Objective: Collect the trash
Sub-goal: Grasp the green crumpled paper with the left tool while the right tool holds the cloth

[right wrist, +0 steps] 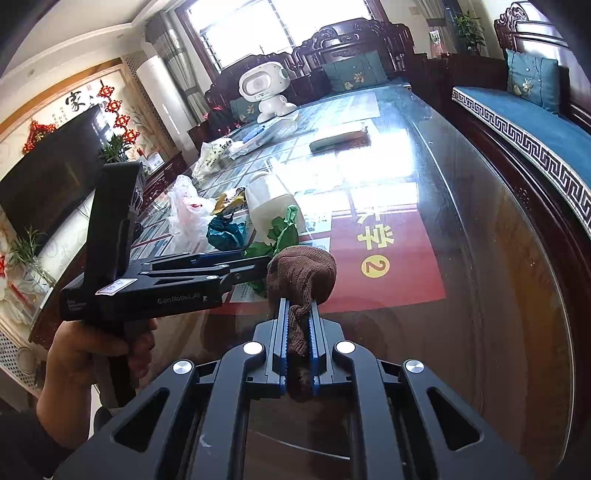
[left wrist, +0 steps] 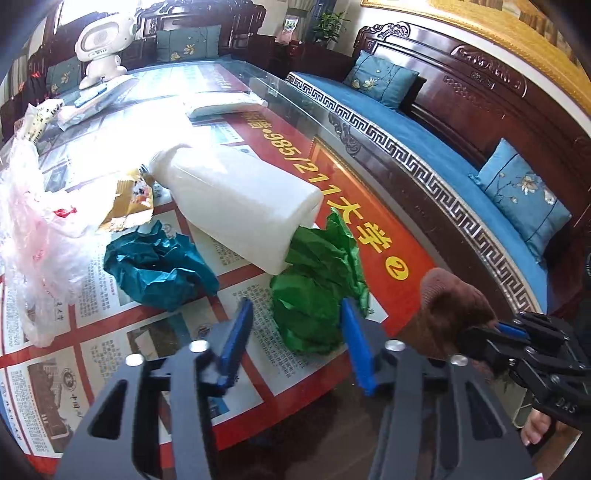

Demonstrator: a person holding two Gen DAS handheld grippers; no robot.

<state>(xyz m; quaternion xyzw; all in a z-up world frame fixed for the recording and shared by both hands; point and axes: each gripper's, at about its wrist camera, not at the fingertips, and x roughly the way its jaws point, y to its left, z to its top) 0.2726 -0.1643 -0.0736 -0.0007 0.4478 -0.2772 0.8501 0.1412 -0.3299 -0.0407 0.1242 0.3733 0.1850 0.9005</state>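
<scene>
- Right gripper (right wrist: 297,325), lower centre: fingers pinching a brown cloth (right wrist: 301,273).
- Left gripper (left wrist: 295,332), lower centre: fingers spread around the green crumpled paper (left wrist: 317,280), right pad touching; no grip judged yet.
- Step: seizing paper; next, close and lift.
- White bottle (left wrist: 236,199) lies just behind; table edge (left wrist: 332,122) right, open glass beyond.

daylight from window (right wrist: 258,33) | glare on glass tabletop (right wrist: 369,177) | fisheye-bent edges
</scene>
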